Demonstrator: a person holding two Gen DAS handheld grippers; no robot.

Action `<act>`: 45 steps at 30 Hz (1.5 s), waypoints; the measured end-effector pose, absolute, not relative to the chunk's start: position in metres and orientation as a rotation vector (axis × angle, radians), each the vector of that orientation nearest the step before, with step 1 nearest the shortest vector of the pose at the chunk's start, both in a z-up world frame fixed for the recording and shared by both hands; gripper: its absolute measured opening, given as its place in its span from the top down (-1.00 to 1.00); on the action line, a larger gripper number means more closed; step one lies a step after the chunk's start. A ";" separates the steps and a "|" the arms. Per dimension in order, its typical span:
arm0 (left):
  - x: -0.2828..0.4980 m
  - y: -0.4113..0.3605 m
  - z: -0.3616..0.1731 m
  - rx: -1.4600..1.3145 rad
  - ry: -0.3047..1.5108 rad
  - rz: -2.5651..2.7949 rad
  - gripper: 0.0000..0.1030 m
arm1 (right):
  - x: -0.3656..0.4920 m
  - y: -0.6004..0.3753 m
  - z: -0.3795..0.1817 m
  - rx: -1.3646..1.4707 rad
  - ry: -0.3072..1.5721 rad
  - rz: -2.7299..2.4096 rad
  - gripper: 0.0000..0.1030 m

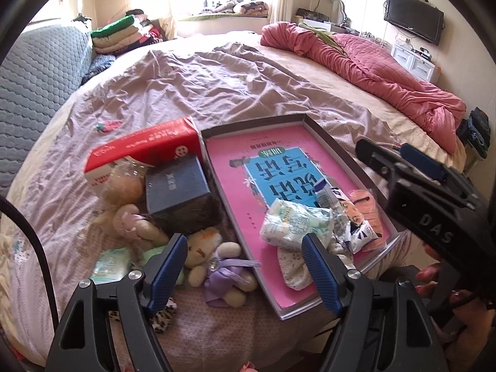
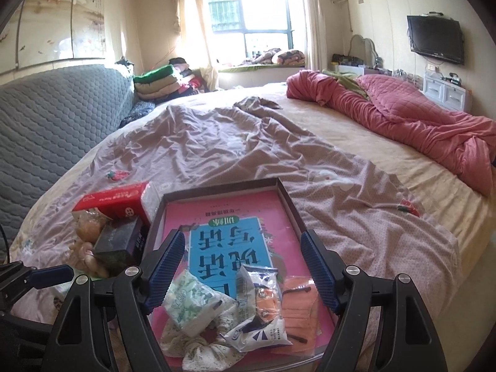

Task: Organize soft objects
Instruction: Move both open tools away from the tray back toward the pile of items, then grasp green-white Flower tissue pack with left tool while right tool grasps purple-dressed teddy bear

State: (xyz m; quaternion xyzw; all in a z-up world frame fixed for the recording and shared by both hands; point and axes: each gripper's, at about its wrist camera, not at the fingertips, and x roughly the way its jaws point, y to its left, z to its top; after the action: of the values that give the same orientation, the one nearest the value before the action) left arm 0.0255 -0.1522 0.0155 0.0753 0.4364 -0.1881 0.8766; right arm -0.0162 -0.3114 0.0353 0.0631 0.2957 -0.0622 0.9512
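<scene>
Both claws hang wide apart and empty. The left gripper (image 1: pixel 245 257) hovers over small plush toys (image 1: pixel 217 263) on the bed (image 1: pixel 217 86). The right gripper (image 2: pixel 241 257) hovers over a shallow tray (image 2: pixel 288 198) holding a tissue pack (image 2: pixel 192 307), snack packets (image 2: pixel 260 310) and an orange mask (image 2: pixel 300 310).

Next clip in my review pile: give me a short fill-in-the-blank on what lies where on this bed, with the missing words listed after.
1. The pink book lies inside a shallow ___.
2. The tissue pack, the orange masks and the scrunchie rest on top of the ___.
3. The red box sits outside the tray, on its ___ side in both views.
4. Both pairs of tongs, left and right, are ___ and hold nothing.

Missing words: tray; book; left; open
</scene>
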 end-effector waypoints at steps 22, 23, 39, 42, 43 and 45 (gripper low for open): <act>0.029 -0.097 0.033 0.096 0.875 -0.262 -0.47 | -0.023 -0.261 0.063 0.148 0.609 0.021 -0.52; 0.029 -0.097 0.034 0.096 0.875 -0.259 -0.47 | -0.023 -0.260 0.063 0.144 0.610 0.025 -0.52; 0.036 -0.026 0.045 0.011 0.861 -0.153 -0.47 | -0.026 -0.225 0.066 0.082 0.631 0.090 -0.52; 0.040 -0.008 0.042 -0.012 0.872 -0.127 -0.47 | -0.025 -0.219 0.063 0.070 0.642 0.108 -0.53; 0.043 -0.001 0.040 -0.023 0.885 -0.116 -0.47 | -0.025 -0.217 0.062 0.065 0.645 0.112 -0.52; 0.046 0.009 0.035 -0.037 0.902 -0.096 -0.47 | -0.024 -0.213 0.060 0.057 0.653 0.122 -0.52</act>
State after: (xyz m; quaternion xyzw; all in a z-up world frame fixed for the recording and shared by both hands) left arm 0.0461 0.0089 0.0351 -0.0181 0.4358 -0.0464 0.8987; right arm -0.0245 -0.2133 0.0601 0.0279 0.3203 0.0597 0.9450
